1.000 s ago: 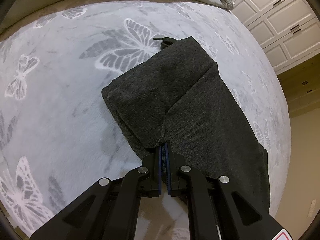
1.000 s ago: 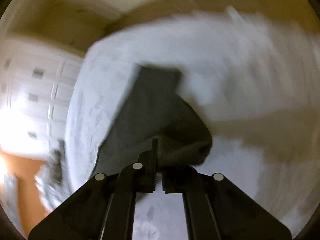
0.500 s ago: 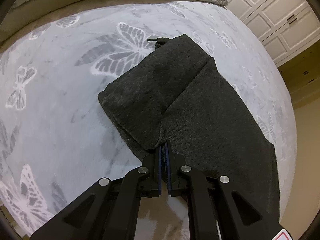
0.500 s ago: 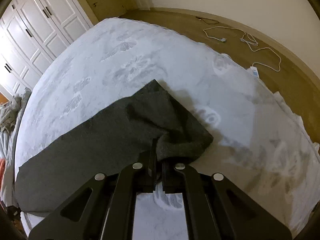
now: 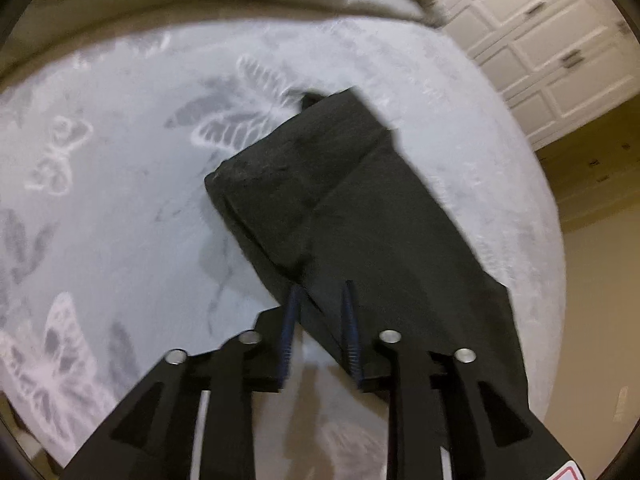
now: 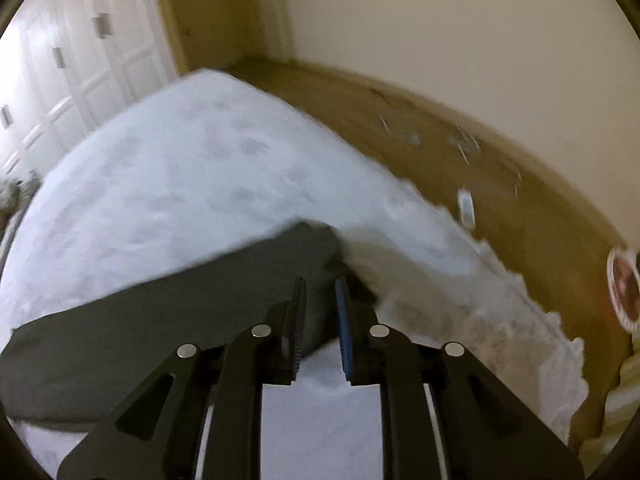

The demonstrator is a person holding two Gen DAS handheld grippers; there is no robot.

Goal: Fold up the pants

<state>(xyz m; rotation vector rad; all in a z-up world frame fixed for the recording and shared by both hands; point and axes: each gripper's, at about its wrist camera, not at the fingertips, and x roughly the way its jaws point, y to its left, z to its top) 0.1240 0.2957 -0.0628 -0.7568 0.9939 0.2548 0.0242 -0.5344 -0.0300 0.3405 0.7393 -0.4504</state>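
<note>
No readable writing. Both the left gripper [image 5: 320, 300] and right gripper [image 6: 320, 292], pinching earlier, are opening, releasing the pants [image 5: 360, 208] at twelve o'clock.

Butterfly-print bedspread [image 5: 120, 200], white panelled cupboard doors [image 5: 540, 52], wooden floor [image 6: 400, 120]

Both views motion-blurred; pants [image 6: 160, 328] cut off left; floor clutter [image 6: 466, 208] unidentifiable.

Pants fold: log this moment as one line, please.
pants: dark, partly folded on butterfly blanket | left gripper: jaws opening, fabric edge between | right gripper: jaws opening over pants corner
</note>
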